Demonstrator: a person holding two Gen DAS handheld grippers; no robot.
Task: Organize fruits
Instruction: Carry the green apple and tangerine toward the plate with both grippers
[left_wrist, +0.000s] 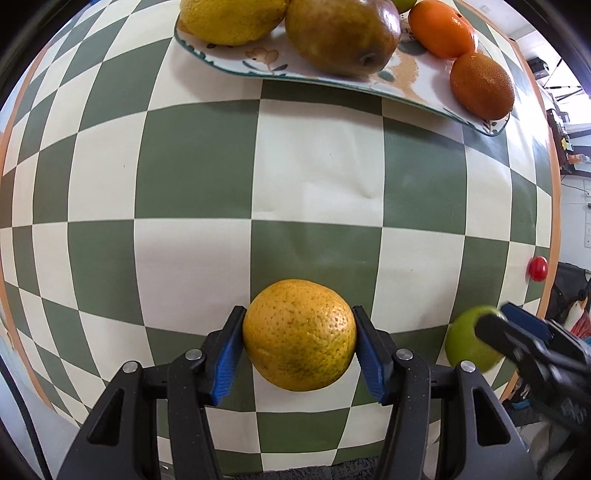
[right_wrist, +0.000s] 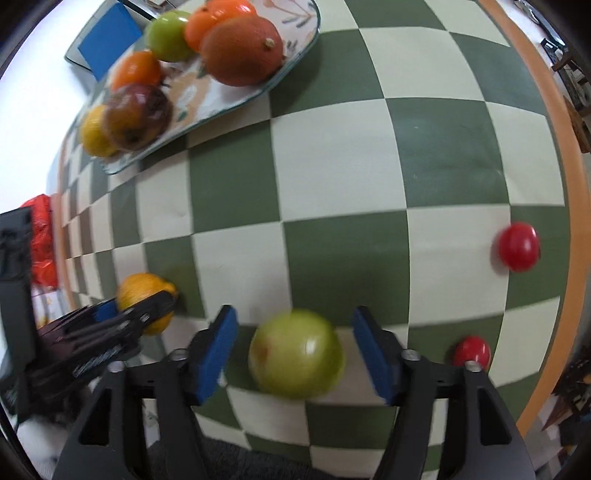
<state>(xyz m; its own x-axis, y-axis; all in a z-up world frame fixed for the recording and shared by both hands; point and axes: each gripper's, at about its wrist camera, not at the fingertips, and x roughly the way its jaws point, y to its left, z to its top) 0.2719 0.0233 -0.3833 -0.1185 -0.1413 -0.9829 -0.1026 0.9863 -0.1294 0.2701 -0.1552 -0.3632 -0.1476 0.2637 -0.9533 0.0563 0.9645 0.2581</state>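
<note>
Left gripper (left_wrist: 298, 347) clamped on the yellow-orange citrus (left_wrist: 299, 334), both blue pads touching its sides, fruit low over or on the checkered tablecloth (left_wrist: 317, 177), cannot tell if lifted. Right gripper (right_wrist: 293, 354) has jaws apart, straddling the green apple (right_wrist: 295, 358) with a gap on each side, no contact yet (frame is motion-blurred, so the exact gap is unclear). Plate (left_wrist: 406, 94) sits at the far end of the cloth, already loaded: lemon (left_wrist: 231, 20), mango (left_wrist: 341, 35), two orange fruits (left_wrist: 443, 29) (left_wrist: 482, 85); the right view also shows a green fruit (right_wrist: 168, 35) on it. Two red tomatoes (right_wrist: 518, 246) (right_wrist: 472, 350) loose near the table's right edge, one just beside the right gripper.

Risks, judged: round apple may roll or squirt out if the jaws close off-centre; the plate is crowded, so dropping the citrus in may knock a neighbour off the rim; the grippers are near each other and could collide on the way to the plate; a right-arm sweep could nudge the near tomato toward the edge
</note>
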